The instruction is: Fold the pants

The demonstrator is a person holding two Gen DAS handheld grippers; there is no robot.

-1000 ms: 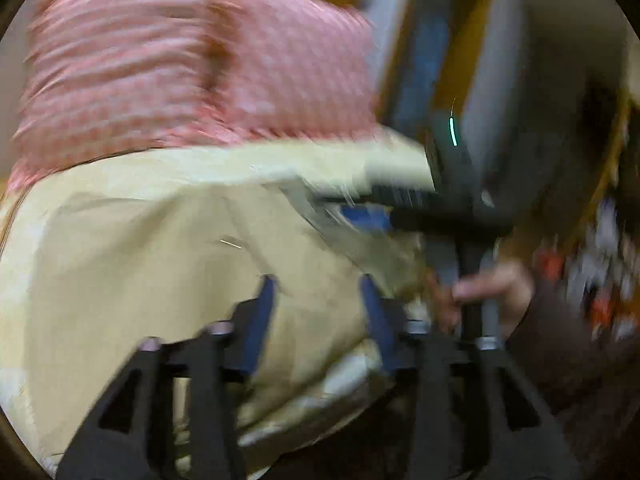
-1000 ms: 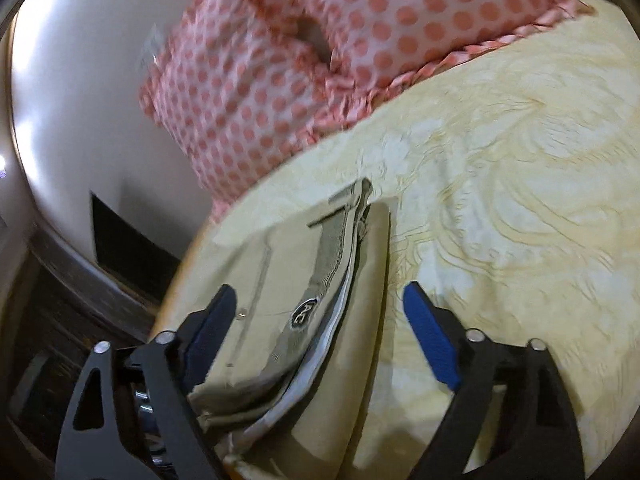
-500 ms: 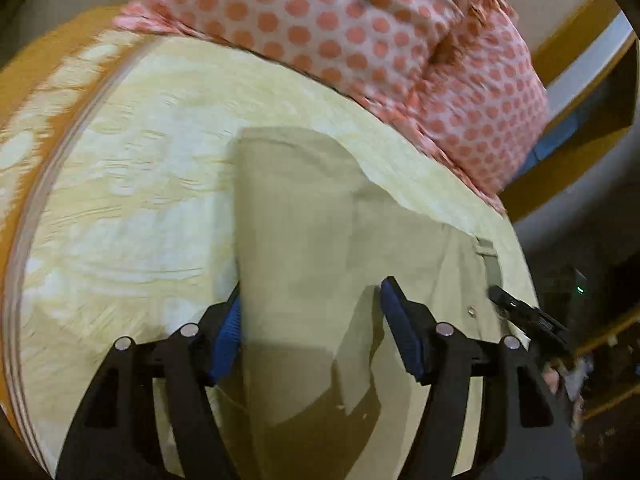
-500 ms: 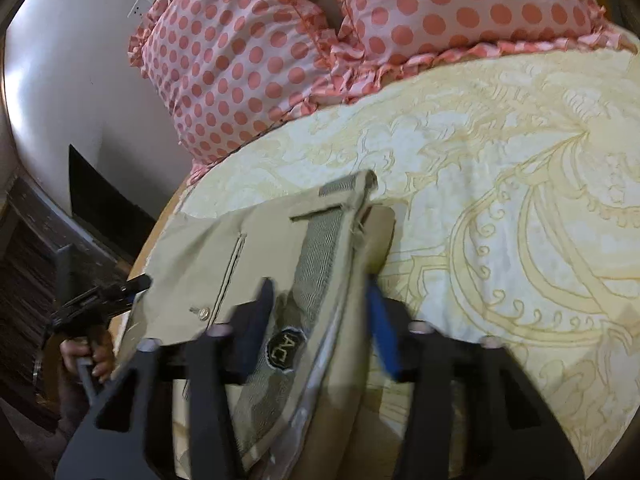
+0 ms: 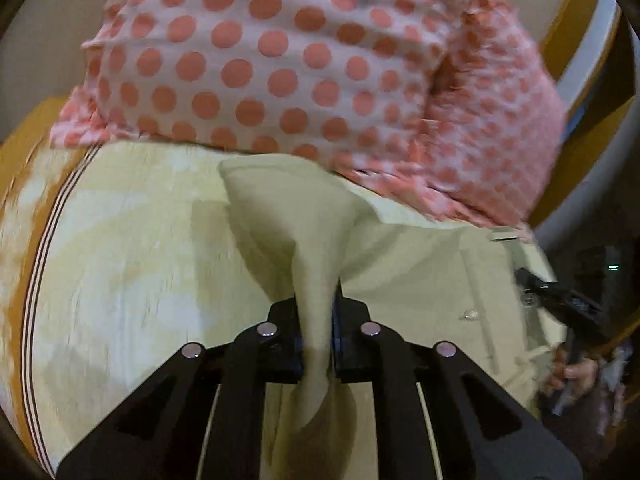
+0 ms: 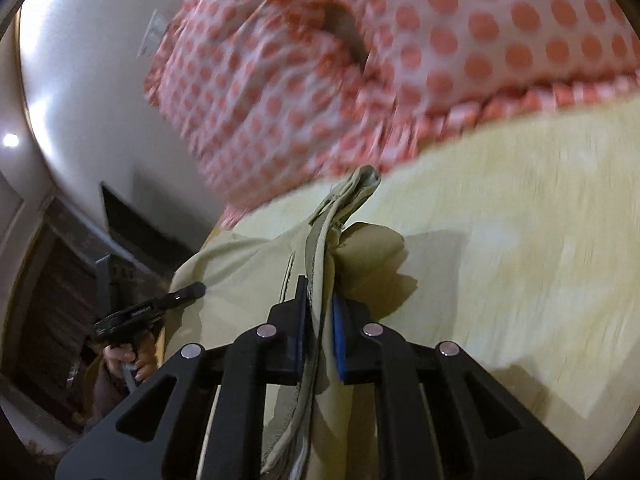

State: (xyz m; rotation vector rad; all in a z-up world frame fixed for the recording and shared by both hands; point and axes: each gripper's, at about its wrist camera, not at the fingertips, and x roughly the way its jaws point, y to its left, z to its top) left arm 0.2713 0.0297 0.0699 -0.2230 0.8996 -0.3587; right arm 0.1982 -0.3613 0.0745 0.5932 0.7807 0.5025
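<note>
Both ends pinched, pants lifted off the bed!

At frame centre of the left view, the left tongs (image 5: 318, 328) are clamped on a raised fold of the khaki pants (image 5: 420, 280), presumably so the cloth can be carried over; the bedspread (image 5: 132, 264) and polka-dot pillows (image 5: 280, 64) are seen behind. Only in the right view is the waistband (image 6: 320, 264) shown, gripped tight in the right tongs (image 6: 320, 328), with the wall at upper left.

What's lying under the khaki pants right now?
The khaki pants lie on a yellow patterned bedspread, visible all around them. Polka-dot pillows sit behind. Whatever is directly beneath the fabric is covered.
</note>
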